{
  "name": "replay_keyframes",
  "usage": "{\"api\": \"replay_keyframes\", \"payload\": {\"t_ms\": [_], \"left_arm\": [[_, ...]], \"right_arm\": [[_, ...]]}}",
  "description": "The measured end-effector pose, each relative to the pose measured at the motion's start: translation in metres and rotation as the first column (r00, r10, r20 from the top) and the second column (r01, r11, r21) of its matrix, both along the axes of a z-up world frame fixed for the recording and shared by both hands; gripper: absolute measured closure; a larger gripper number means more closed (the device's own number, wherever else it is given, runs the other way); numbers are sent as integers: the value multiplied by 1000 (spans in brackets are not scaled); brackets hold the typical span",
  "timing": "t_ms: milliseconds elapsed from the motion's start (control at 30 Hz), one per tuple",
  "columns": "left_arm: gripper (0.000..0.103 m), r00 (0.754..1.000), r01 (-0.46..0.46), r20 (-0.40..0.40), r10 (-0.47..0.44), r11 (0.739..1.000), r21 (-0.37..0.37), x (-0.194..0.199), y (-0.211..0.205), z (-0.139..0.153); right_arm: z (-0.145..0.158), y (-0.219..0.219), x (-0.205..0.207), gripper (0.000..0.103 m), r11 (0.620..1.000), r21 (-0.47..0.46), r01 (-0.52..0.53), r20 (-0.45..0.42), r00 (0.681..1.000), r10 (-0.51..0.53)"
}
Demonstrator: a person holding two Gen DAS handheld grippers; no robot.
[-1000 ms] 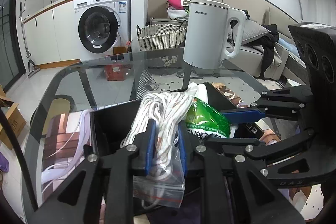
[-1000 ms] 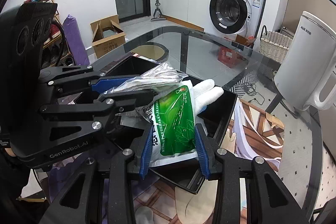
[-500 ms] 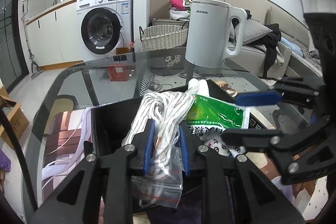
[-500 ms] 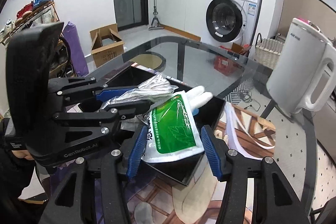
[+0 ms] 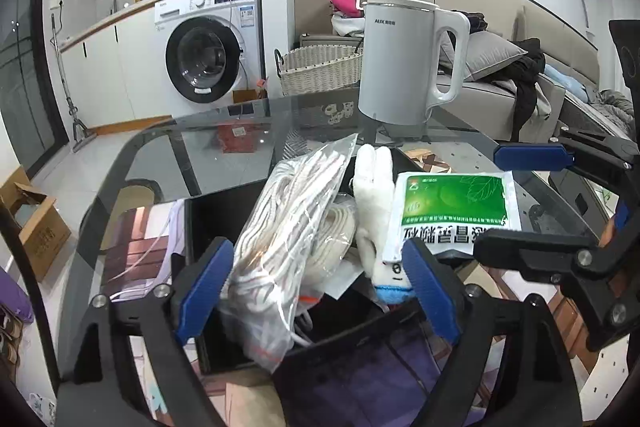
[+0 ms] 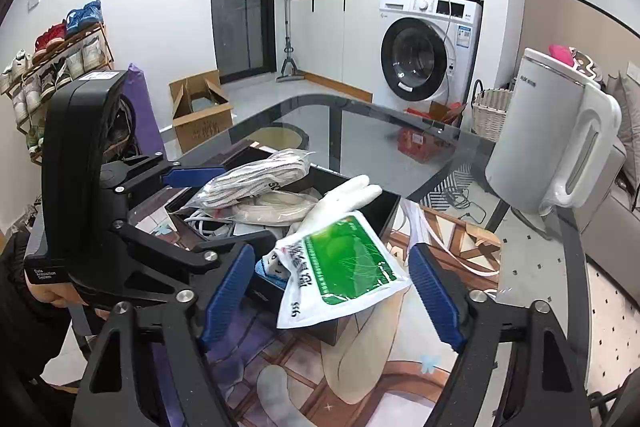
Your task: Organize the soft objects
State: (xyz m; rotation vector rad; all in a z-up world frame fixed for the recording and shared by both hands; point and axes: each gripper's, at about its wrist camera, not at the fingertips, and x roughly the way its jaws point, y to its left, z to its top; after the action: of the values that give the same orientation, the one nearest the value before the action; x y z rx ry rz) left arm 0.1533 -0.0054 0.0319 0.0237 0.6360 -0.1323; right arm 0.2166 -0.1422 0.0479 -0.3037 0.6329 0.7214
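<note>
A black box [image 5: 200, 223] on the glass table holds a clear bag of white rope [image 5: 288, 227], a white glove [image 5: 374, 211] and a green-and-white packet [image 5: 456, 203]. My left gripper [image 5: 316, 283] has its jaws opening. The rope bag stands loose between them, and the pads do not press on it. My right gripper [image 6: 332, 289] is also opening. The green packet [image 6: 344, 267] lies free between its fingers, draped over the box rim [image 6: 394, 203] on top of the glove [image 6: 348, 191]. The left gripper [image 6: 224, 207] reaches in beside the rope bag [image 6: 256, 179].
A white electric kettle [image 5: 400, 67] stands on the glass table [image 5: 224, 155] beyond the box, at the right in the right wrist view [image 6: 552, 147]. A printed mat [image 6: 360, 367] lies under the box. A hand [image 6: 48, 291] holds the left gripper.
Both grippers went from shut to wide open, letting go of the rope bag and the green packet. The packet dropped flat over the glove and box rim. The right gripper drew back.
</note>
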Motion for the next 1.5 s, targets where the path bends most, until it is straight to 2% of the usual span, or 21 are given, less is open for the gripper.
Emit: {"api": "replay_keyframes", "payload": {"t_ms": [267,533,633,700,800,1200,1500], "left_arm": [[10,999,-28,16,28,1000,-5,-10,7,1],[7,998,-47,34,49,998,-42,-25,19,6],[4,997,-53,53,57,997,-62,-35,21,11],[0,995,-66,66,71,995,-73,-41,23,13],[0,991,-81,96,88,994,-79,-50,25,16],[0,985,-127,106,133,990,-59,-69,22,0],[0,979,-147,131,157,986,-81,-73,21,-10]], "right_arm": [[-3,9,4,17,999,23,-28,-28,999,29],[2,5,-8,17,999,40,-36,3,999,35],[5,-5,-16,13,998,62,-27,24,999,26],[7,-13,-22,6,996,85,-17,44,999,13],[6,-23,-29,1,995,104,-4,66,998,-3],[-18,-37,-53,1,990,137,18,95,995,-32],[-23,-30,-62,1,989,145,4,151,988,-27]]}}
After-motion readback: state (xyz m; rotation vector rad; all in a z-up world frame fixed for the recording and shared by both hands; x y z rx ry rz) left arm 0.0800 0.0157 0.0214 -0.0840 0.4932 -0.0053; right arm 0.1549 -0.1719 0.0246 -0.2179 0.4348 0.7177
